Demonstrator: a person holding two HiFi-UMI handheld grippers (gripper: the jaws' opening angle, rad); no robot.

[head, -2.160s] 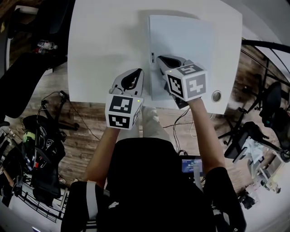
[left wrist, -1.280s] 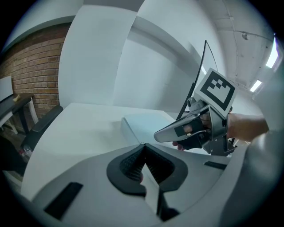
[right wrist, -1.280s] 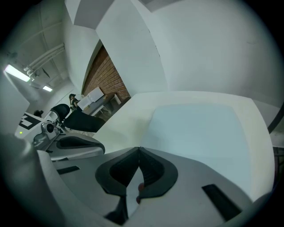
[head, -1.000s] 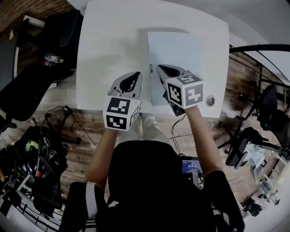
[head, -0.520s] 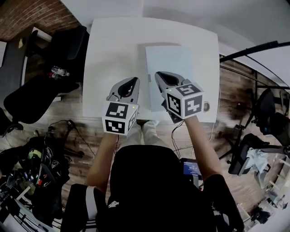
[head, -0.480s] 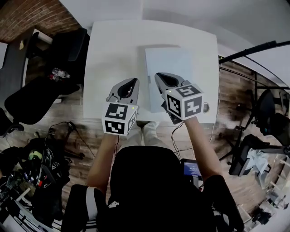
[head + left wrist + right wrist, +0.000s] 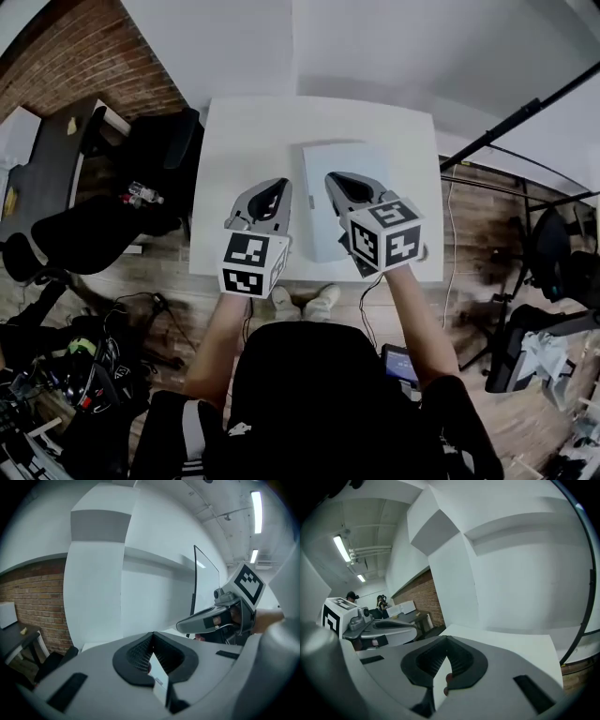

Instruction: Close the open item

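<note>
Left claw (image 7: 271,191) and right claw (image 7: 344,184), both clenched empty, just lifted off the item (image 7: 377,169). It's lying flat, so probably done.

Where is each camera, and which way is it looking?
Head view: on the person's head, looking down at the white table; forearms, left hand-held gripper and right hand-held gripper show.
Left gripper view: rides the left one, facing along its shut jaws toward a wall.
Right gripper view: rides the right one, facing along its shut jaws over the table.
Shared: each gripper view shows the other hand-held gripper.
</note>
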